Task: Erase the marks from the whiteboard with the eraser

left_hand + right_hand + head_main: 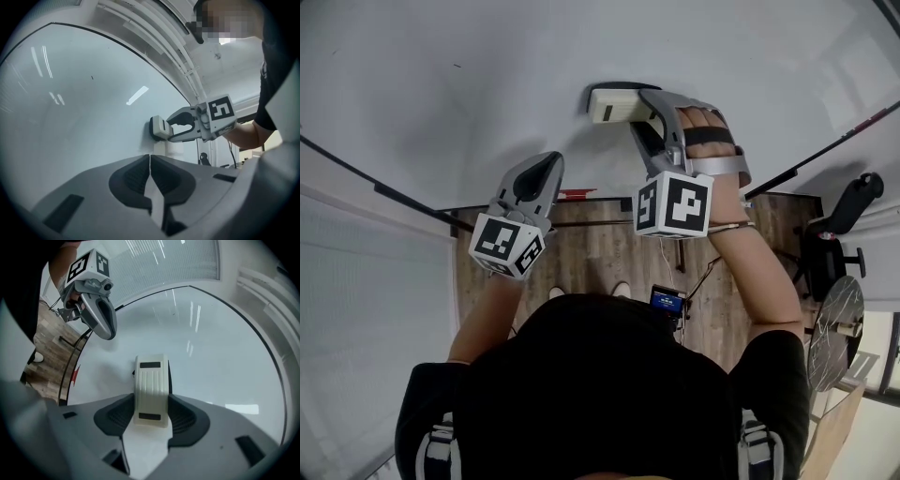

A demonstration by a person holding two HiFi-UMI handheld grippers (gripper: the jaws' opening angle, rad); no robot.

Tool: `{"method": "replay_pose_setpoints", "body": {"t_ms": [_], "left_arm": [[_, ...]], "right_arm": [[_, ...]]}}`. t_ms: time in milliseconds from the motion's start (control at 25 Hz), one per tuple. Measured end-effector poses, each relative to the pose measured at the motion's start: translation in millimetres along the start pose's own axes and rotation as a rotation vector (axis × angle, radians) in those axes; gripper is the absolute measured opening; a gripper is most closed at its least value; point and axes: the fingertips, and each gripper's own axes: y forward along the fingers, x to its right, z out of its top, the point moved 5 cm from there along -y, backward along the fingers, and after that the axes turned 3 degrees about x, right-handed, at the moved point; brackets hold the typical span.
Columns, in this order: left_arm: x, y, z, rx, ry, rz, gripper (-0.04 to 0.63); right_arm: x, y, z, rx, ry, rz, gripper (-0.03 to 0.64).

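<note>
Contact is shown between the cream eraser (150,390) and the whiteboard (487,84), the eraser's dark felt side being laid flat against the white surface in the board's lower part, short of its black-framed bottom edge; the eraser is clamped by the right gripper (639,111), whose jaws are closed on its two long sides, the ribbed back being turned away from the board; the left gripper (150,161) is held near the board, lower than the right one and to its left, apart from the eraser, and its jaws are pressed together with nothing between them; whether its tips touch the board cannot be told; a small dark speck (457,65) is seen on the board well apart from the eraser, towards the upper left in the head view; below the board's bottom edge a wooden floor (600,248) is seen, with a black office chair (842,217) standing towards the right; a small red item (577,195) is seen at the board's bottom edge, too small to be identified.
</note>
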Motion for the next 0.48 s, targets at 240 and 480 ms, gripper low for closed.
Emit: {"method": "replay_pose_setpoints", "body": {"t_ms": [240, 480], "left_arm": [[-2.0, -3.2, -0.4, 0.006, 0.01, -0.007, 0.009], [6.3, -7.2, -1.8, 0.006, 0.032, -0.046, 0.009]], "right_arm": [[-18.6, -28.0, -3.0, 0.264, 0.426, 0.089, 0.224], [-42.3, -45.3, -24.3, 0.53, 0.932, 0.09, 0.224]]}}
